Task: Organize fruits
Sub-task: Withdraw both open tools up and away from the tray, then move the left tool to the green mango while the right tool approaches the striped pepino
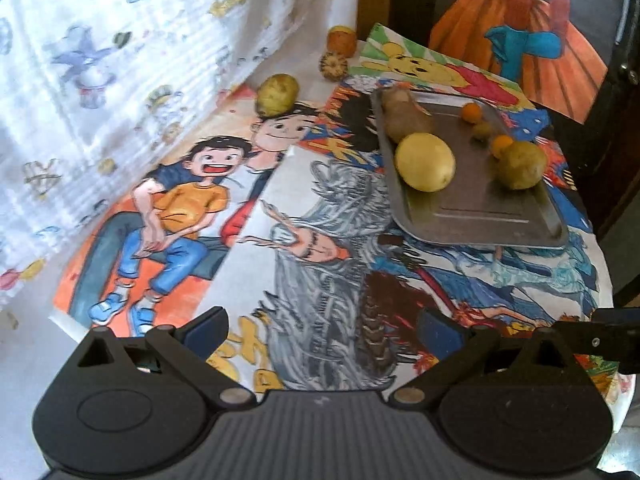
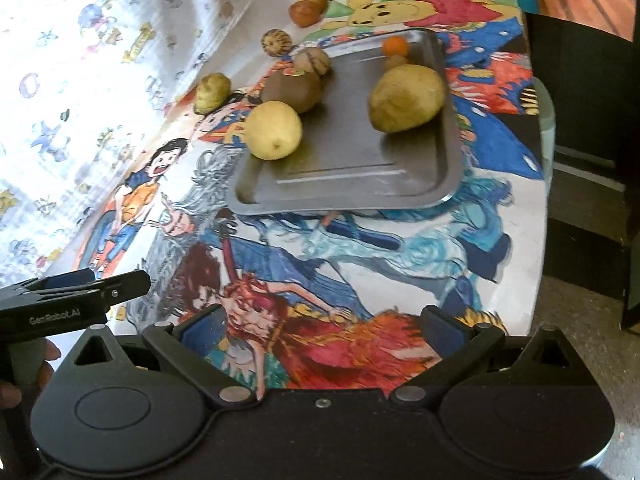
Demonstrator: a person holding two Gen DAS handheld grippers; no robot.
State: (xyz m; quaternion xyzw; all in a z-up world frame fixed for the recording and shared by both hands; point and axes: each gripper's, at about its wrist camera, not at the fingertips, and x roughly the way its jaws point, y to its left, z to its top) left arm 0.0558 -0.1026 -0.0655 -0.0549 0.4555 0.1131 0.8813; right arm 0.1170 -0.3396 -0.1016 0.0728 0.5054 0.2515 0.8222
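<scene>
Left hand-held gripper (image 1: pixel 322 330): held low over the near edge of the counter (image 1: pixel 256 208), level, fingers pointing forward toward the steel tray (image 1: pixel 492 216); jaws spread wide, nothing between them. Right hand-held gripper (image 2: pixel 322 326): same low, forward-pointing pose beside it, jaws likewise spread wide and empty. In the right wrist view the left hand-held gripper enters from the left edge, side-on, with part of the person's hand (image 2: pixel 46 354) behind it; its body carries the white lettering "GenRobot.AI".

The counter is covered with coloured cartoon drawings; a yellow bear drawing (image 1: pixel 408 65) lies at the far end. A pale printed cloth (image 1: pixel 120 80) hangs along the left.

On the tray: a yellow lemon (image 1: pixel 425 162) at the near left rim; a brown oblong fruit (image 1: pixel 404 118) just behind it, touching it; a dull yellow-green fruit (image 1: pixel 520 165) at the right side; two small orange fruits (image 1: pixel 471 112) (image 1: pixel 501 145) and a small greenish one (image 1: pixel 481 130) between them, along the far right part. The near half of the tray is bare metal.

Off the tray, on the counter: a yellowish fruit (image 1: pixel 277 94) on the left, well apart from the tray; farther back a small ribbed round fruit (image 1: pixel 333 65) and, just behind it, an orange-brown fruit (image 1: pixel 342 40). The right wrist view shows a wrinkled brown piece (image 2: pixel 314 62) at the tray's far left corner; whether it lies in or outside the rim cannot be told.
</scene>
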